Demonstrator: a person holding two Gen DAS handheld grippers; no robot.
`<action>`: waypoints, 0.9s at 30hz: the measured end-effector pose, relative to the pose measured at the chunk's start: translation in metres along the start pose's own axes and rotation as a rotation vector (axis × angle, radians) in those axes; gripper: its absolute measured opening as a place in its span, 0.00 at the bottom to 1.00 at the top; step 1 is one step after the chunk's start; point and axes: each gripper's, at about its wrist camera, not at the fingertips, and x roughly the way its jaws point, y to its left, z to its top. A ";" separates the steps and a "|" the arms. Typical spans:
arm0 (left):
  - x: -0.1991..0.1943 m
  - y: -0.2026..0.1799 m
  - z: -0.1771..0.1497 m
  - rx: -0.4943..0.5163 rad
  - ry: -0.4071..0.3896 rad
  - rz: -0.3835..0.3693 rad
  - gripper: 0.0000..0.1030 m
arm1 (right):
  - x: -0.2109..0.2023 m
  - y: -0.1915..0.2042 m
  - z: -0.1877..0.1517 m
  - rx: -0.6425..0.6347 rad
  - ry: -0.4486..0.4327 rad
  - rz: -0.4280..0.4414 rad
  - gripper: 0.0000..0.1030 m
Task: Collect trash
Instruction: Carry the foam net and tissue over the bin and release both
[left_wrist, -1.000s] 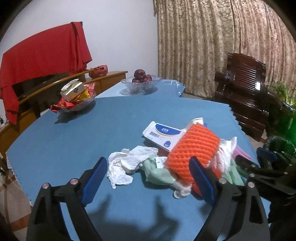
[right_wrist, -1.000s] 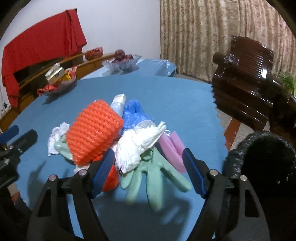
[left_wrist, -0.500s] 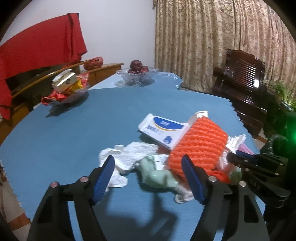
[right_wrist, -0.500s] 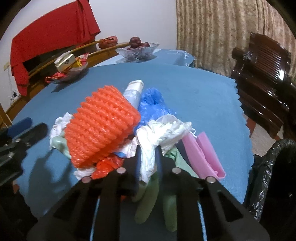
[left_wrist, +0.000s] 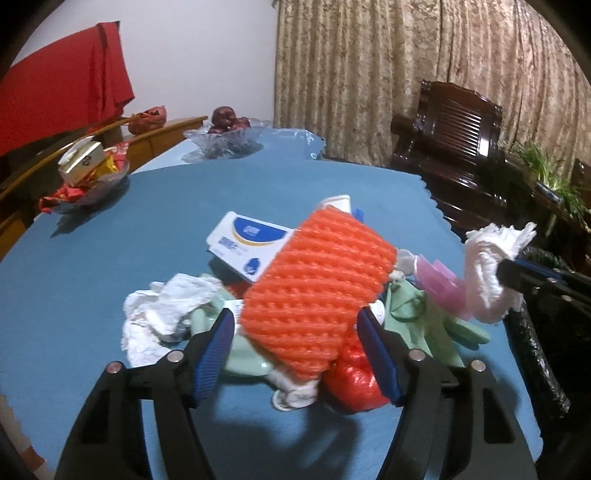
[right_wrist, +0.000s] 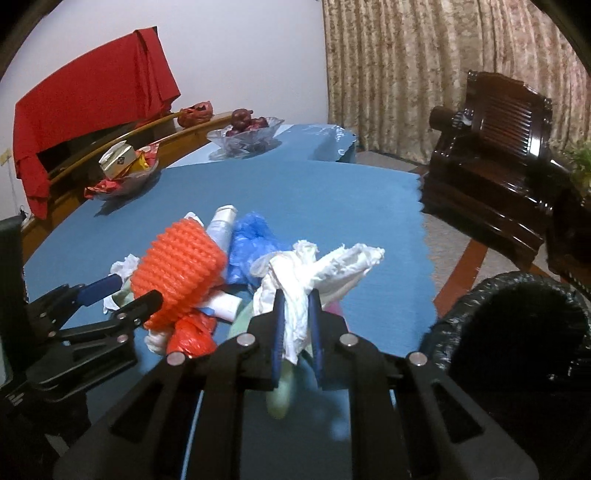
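A trash pile lies on the blue table: an orange foam net, a white tissue, a blue-and-white box, green gloves, a red bag and a blue plastic wad. My left gripper straddles the orange net. Its jaws are closing, and a thin gap still shows at the left pad. My right gripper is shut on a crumpled white wad. It holds the wad above the pile's right side, beside the black-lined bin.
A glass fruit bowl and a snack dish stand at the table's far left. A dark wooden chair is past the right edge. Curtains hang behind it, and a red cloth drapes the sideboard.
The right gripper shut on the white wad and lifted it off the pile. The left gripper moved forward and down, narrowing around the orange net.
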 end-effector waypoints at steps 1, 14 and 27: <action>0.003 -0.004 0.000 0.011 0.010 -0.001 0.51 | -0.020 -0.005 -0.007 0.005 0.009 -0.006 0.12; -0.022 -0.014 0.004 0.017 -0.041 -0.022 0.11 | 0.025 -0.036 0.034 0.008 -0.017 -0.011 0.12; -0.064 -0.091 0.022 0.105 -0.088 -0.214 0.11 | -0.012 -0.078 0.031 0.080 -0.083 -0.160 0.12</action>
